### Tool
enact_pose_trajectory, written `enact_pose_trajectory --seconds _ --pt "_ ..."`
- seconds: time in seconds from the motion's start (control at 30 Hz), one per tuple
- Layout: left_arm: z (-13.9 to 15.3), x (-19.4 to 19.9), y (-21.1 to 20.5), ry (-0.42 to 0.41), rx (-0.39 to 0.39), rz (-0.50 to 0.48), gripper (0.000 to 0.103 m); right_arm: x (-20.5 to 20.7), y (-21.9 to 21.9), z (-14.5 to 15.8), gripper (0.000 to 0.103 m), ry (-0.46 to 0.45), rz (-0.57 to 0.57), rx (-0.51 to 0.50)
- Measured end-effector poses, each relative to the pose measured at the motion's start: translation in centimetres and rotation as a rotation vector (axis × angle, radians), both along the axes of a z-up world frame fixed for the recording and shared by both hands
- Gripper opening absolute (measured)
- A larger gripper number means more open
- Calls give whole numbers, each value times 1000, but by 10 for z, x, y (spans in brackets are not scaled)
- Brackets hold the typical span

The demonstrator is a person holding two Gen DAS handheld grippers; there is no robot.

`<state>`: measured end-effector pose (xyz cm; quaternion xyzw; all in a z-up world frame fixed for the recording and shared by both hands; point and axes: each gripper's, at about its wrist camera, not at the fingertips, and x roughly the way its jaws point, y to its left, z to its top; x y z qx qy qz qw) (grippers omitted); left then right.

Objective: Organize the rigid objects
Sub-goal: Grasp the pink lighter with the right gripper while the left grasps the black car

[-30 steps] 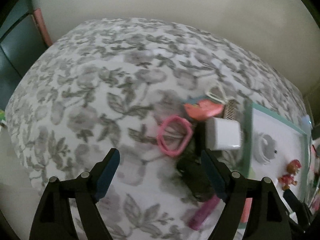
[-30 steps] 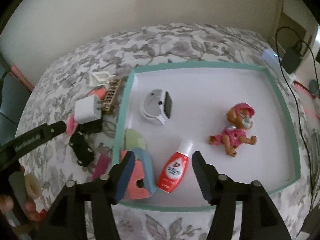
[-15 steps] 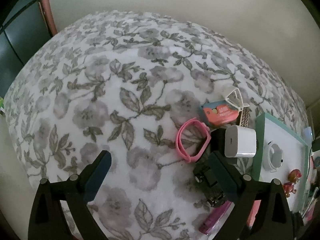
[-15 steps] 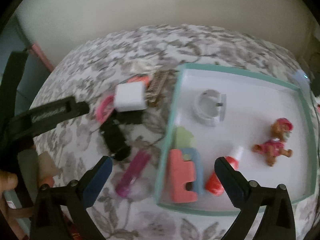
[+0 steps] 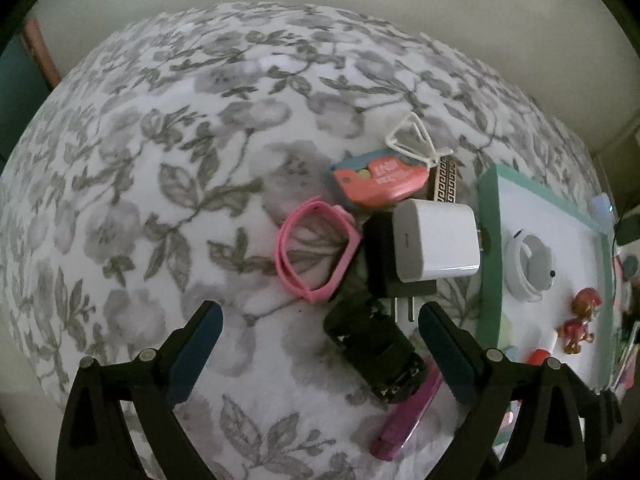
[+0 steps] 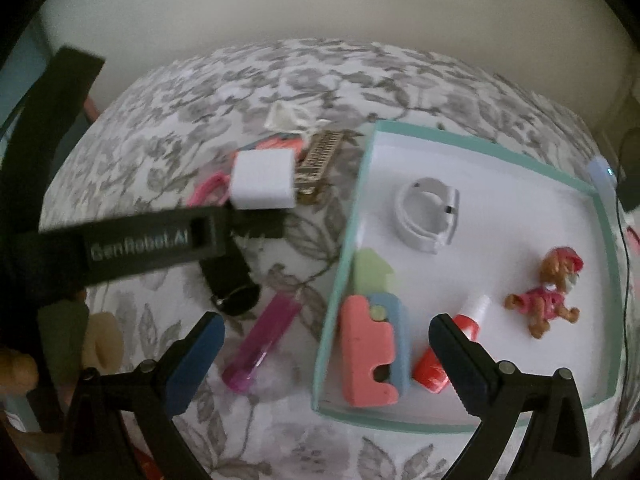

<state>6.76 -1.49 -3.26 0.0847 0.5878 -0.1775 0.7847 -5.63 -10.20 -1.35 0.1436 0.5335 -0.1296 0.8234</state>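
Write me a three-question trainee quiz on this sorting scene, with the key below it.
1. True or false: the white charger cube already lies inside the teal-rimmed tray.
2. Multiple choice: what does the right gripper hold? A) the red bottle B) the magenta tube C) nothing
3. Fill in: the toy dog figure lies in the ____.

Key:
1. False; it lies on the floral cloth, left of the tray in the left wrist view.
2. C; its jaws, just opened, stand wide and empty.
3. Tray.

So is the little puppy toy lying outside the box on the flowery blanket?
No, the puppy toy lies inside the teal-rimmed box, on its white floor near the red bottle.
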Motion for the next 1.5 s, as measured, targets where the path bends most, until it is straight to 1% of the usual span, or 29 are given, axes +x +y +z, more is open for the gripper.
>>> enact_pose_trajectory --seconds 0.13,0.2,0.23,0.27,0.37,0.5,0.53,0.63,0.73,0.77,0.8,0.83,0.87,0.9,0.93,0.97,1.0,1.03,1.1,1.3,1.4,1.43,1.5 --pt "-11 -3 -10 24 27 -33 98 -4 -8 0 103 8 -34 3" --pt "-14 -4 -11 35 26 -47 86 -5 -11 0 103 9 -46 3" --pt "-16 -4 -12 45 27 -57 69 -5 -11 -1 103 10 -49 2" --pt "-18 -5 -11 67 18 -65 56 -6 -12 0 103 9 -53 1" --pt "-20 -6 -8 103 8 -69 47 -6 -13 1 103 3 -55 0" --pt "-21 -7 2 135 27 -63 41 -6 -13 2 103 -6 -57 18" --pt "-22 -6 7 149 28 -54 38 -6 -12 2 103 -10 -55 25" --pt "-24 -4 24 164 40 -23 38 -5 -8 5 98 -31 -38 59" --pt "-25 -2 37 155 88 0 37 -2 0 8 96 -56 -7 84" --pt "-27 -1 42 154 107 8 37 -1 3 9 92 -62 6 88" --pt "-27 -1 47 156 107 13 37 1 7 9 88 -67 22 97" --pt "-27 0 51 162 97 22 37 3 11 9 86 -67 42 105" --pt "-27 1 55 166 88 28 37 4 14 8 82 -65 55 110" --pt "-26 1 59 167 83 34 37 7 19 6 75 -54 74 111" --pt "-26 1 63 167 82 36 37 9 22 4 71 -46 83 106" --pt "-26 1 66 167 84 36 37 11 27 1 62 -31 99 98" --pt "-26 2 69 169 81 36 37 13 30 -1 56 -20 113 100" --pt "-26 2 71 171 79 35 37 14 32 -3 55 -13 121 102" --pt "-26 4 80 173 82 31 37 17 37 -7 49 8 142 100" --pt "-26 5 92 174 97 15 37 25 47 -23 39 77 173 86" --pt "-26 2 81 174 103 12 37 28 53 -30 35 118 184 59" --pt "-29 0 68 173 105 10 37 28 54 -33 35 129 186 56" --pt "-30 -2 63 171 114 1 37 29 56 -40 33 158 192 50"
